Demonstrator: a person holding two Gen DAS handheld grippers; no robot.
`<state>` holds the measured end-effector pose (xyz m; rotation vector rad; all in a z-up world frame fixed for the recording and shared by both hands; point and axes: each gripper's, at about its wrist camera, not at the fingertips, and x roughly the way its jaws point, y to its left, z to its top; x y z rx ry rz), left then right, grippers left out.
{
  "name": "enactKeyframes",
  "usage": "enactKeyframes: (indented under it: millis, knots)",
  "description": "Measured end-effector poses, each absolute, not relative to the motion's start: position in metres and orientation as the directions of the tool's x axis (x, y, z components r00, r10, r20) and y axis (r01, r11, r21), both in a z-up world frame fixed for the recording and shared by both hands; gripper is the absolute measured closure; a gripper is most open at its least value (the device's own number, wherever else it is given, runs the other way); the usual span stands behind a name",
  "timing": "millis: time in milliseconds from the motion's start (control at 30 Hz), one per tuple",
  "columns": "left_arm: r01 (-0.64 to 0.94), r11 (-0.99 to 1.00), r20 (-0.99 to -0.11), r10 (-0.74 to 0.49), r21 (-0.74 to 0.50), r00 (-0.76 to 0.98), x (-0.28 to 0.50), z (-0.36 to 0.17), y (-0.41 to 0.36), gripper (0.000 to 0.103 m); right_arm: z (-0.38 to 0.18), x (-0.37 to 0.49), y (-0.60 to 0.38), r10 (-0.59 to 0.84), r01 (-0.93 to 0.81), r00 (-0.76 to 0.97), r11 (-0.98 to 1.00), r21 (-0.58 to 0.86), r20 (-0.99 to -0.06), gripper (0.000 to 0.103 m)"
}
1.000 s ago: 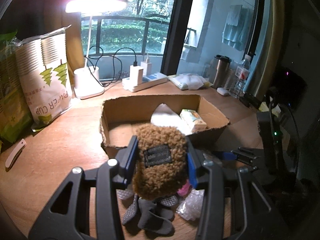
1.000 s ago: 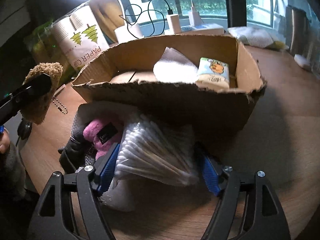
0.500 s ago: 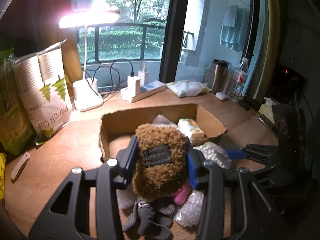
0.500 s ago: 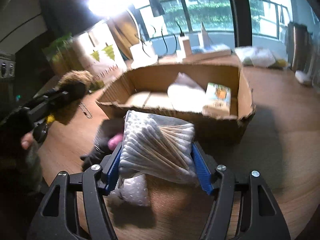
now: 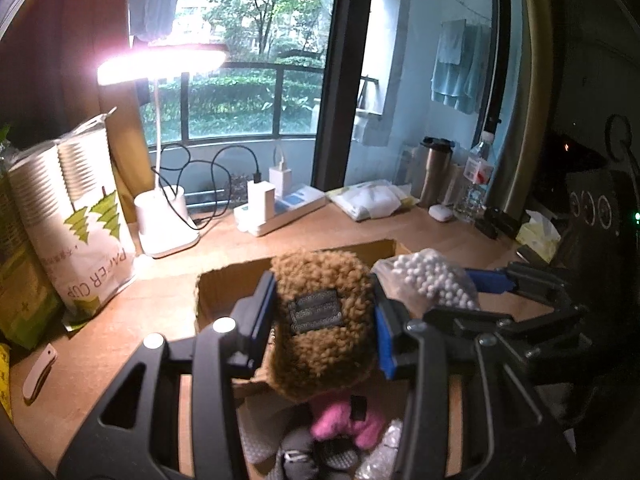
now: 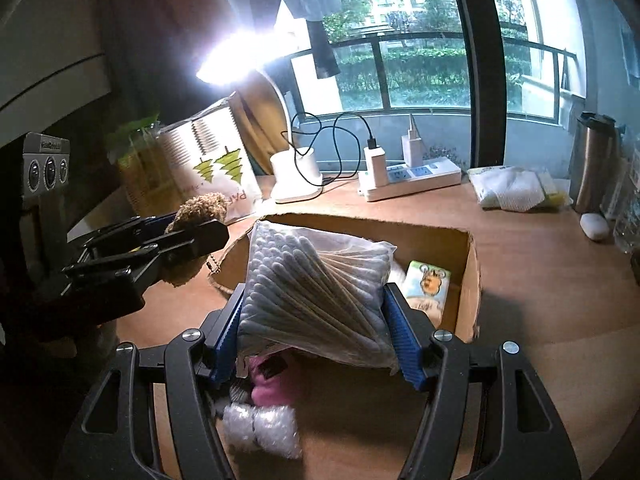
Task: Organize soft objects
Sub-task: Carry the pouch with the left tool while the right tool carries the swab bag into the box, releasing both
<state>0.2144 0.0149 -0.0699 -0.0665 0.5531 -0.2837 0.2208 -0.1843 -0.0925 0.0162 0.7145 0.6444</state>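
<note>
My left gripper (image 5: 324, 316) is shut on a brown fuzzy pouch (image 5: 320, 320) with a grey label, held above the near edge of the open cardboard box (image 5: 224, 280). My right gripper (image 6: 316, 316) is shut on a clear bag of cotton swabs (image 6: 312, 292), raised over the box (image 6: 468, 280). That bag shows in the left wrist view (image 5: 432, 280) beside the pouch. The pouch shows at left in the right wrist view (image 6: 192, 232). A tissue pack (image 6: 426, 284) lies inside the box. A pink plush item (image 5: 344, 420), a dark glove (image 5: 312, 456) and bubble wrap (image 6: 264, 428) lie on the table below.
A paper cup bag (image 5: 80, 216), a lit desk lamp (image 5: 164, 216) and a power strip with chargers (image 5: 276, 208) stand behind the box. A white cloth pack (image 5: 372, 200), a steel tumbler (image 5: 434, 172) and a water bottle (image 5: 476, 176) are at the back right.
Both grippers have risen with their loads and come closer together. The right gripper has carried the cotton swab bag up off the table and over the box.
</note>
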Motion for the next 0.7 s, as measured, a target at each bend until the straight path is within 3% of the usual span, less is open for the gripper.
enactKeyframes:
  millis: [467, 600, 700]
  knots:
    - [0.206, 0.958, -0.576, -0.286, -0.200, 0.766, 0.254, -0.105, 0.027, 0.057, -0.117, 0.265, -0.171, 0.525, -0.509, 0.547, 0.827, 0.239, -0.652, 0.035]
    - [0.180, 0.961, -0.609, -0.271, -0.208, 0.745, 0.265, -0.115, 0.029, 0.049, -0.125, 0.275, -0.166, 0.518, -0.496, 0.535, 0.832, 0.248, -0.667, 0.034]
    - [0.168, 0.962, -0.611, -0.266, -0.214, 0.746, 0.265, -0.117, 0.031, 0.032, -0.130, 0.281, -0.164, 0.513, -0.488, 0.523, 0.835, 0.254, -0.681, 0.030]
